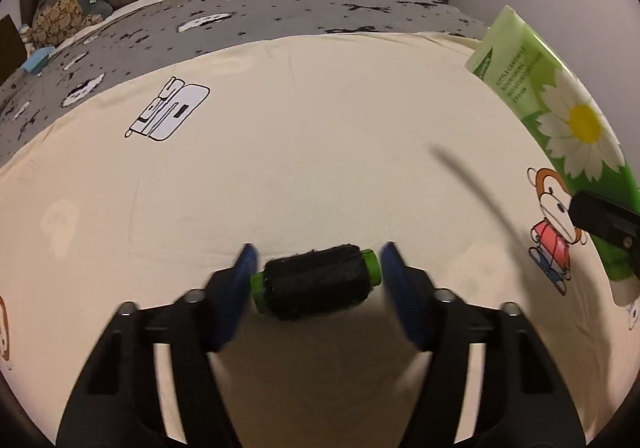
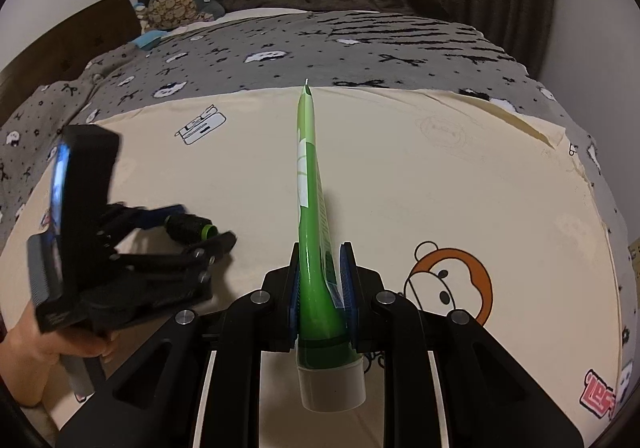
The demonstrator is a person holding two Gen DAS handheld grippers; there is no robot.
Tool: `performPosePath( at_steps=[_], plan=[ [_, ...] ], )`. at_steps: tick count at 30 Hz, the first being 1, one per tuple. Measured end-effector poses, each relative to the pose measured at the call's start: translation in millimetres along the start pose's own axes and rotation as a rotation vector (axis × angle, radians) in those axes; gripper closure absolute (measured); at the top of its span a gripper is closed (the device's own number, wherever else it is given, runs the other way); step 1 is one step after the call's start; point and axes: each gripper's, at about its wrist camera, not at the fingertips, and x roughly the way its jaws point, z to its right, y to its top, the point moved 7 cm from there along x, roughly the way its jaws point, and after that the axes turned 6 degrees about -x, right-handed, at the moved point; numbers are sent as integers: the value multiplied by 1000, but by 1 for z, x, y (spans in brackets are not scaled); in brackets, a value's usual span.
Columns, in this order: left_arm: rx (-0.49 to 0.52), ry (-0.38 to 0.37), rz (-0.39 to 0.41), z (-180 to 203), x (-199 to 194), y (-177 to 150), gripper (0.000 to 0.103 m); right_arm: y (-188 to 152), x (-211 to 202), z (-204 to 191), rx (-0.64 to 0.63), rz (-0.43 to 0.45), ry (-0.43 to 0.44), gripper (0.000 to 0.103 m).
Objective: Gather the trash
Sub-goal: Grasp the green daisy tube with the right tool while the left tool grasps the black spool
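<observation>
A spool of black thread (image 1: 316,282) on a green core lies crosswise between the blue pads of the left hand-held gripper (image 1: 316,268), one green end touching the left pad, the other just short of the right pad. A green cream tube (image 2: 312,216) with a daisy print and white cap is pinched edge-on in the right hand-held gripper (image 2: 320,288), crimped end pointing forward, cap toward the camera

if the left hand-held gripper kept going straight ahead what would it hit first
Probably the black thread spool, already lying between the open left hand-held gripper; beyond it only cream sheet shows.
</observation>
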Motion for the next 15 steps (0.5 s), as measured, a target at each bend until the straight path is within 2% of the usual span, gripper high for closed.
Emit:
performPosePath(
  at_steps=[6,15],
  plan=[
    [12,-9,11,-4,-33,-16,50,-10,-23,-21,-9,17,11,84],
    [73,-18,90,-11,-142,-84,50,-47,-85,-83,-51,55,36,84]
  ],
)
